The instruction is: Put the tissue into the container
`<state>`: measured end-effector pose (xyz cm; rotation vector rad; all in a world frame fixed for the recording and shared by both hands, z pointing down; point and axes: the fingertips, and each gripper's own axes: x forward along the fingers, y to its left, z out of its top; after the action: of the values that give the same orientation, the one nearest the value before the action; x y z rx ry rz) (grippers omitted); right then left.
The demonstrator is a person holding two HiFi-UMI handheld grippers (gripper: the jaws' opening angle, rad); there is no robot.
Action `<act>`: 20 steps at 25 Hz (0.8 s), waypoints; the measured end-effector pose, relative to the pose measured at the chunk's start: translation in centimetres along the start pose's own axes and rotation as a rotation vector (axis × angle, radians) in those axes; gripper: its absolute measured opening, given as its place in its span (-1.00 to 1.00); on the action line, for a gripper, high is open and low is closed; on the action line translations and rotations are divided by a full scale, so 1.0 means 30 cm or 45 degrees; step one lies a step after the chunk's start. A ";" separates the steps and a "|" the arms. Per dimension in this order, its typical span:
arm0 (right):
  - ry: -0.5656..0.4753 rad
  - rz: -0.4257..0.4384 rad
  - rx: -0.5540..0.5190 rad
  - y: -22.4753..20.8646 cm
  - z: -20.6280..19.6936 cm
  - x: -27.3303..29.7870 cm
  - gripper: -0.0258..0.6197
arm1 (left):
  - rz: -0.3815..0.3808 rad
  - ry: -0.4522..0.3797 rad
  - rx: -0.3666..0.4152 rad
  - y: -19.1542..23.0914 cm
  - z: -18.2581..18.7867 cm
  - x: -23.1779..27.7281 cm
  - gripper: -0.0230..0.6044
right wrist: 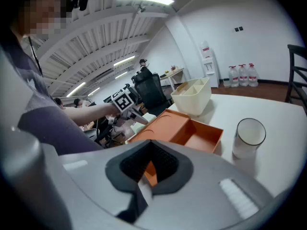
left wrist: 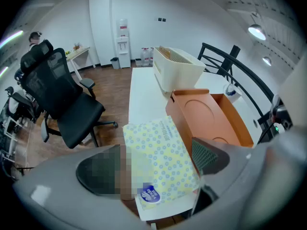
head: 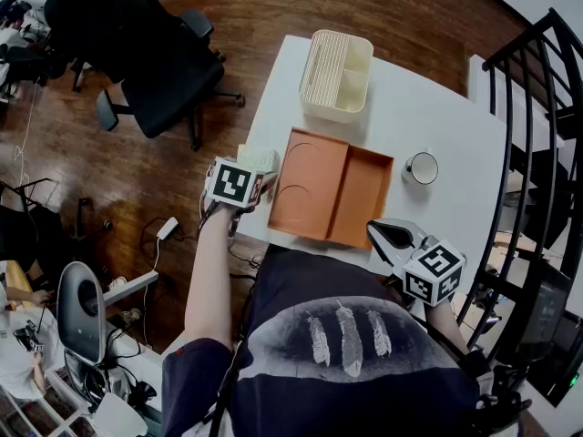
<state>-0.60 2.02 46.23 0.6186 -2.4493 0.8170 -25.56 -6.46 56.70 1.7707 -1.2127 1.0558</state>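
The tissue (left wrist: 160, 143) lies flat at the table's (head: 428, 116) left edge, just beside the tray (head: 314, 167). The left gripper (left wrist: 158, 159) has its jaws spread to either side of the pack; firm contact cannot be confirmed. The right gripper (right wrist: 146, 169) is pressed together, holds nothing, and sits at the near edge. Hazards: a shallow or off-centre closure may let the soft pack slip or fold on lifting. A sideways push may slide it off the edge. The container (head: 319, 71) stands at the far end, beyond the tray, so a low carry may catch the tray wall. Its compartments look narrow; a flat pack may lodge on the rim.
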 end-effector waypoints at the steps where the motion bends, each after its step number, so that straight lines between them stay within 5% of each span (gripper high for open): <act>1: 0.007 0.001 0.001 -0.003 -0.004 -0.001 -0.91 | 0.009 0.019 0.000 0.004 -0.005 0.012 0.56; 9: 0.044 0.001 0.001 -0.063 -0.011 -0.007 -0.91 | -0.028 0.100 -0.075 0.012 -0.017 0.071 0.56; 20: 0.061 -0.011 -0.036 -0.071 -0.011 0.003 -0.91 | -0.069 0.034 -0.168 0.034 -0.045 0.022 0.34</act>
<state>0.59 0.69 47.41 0.5919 -2.4093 0.7832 -26.67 -5.79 57.96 1.6737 -1.1840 0.9438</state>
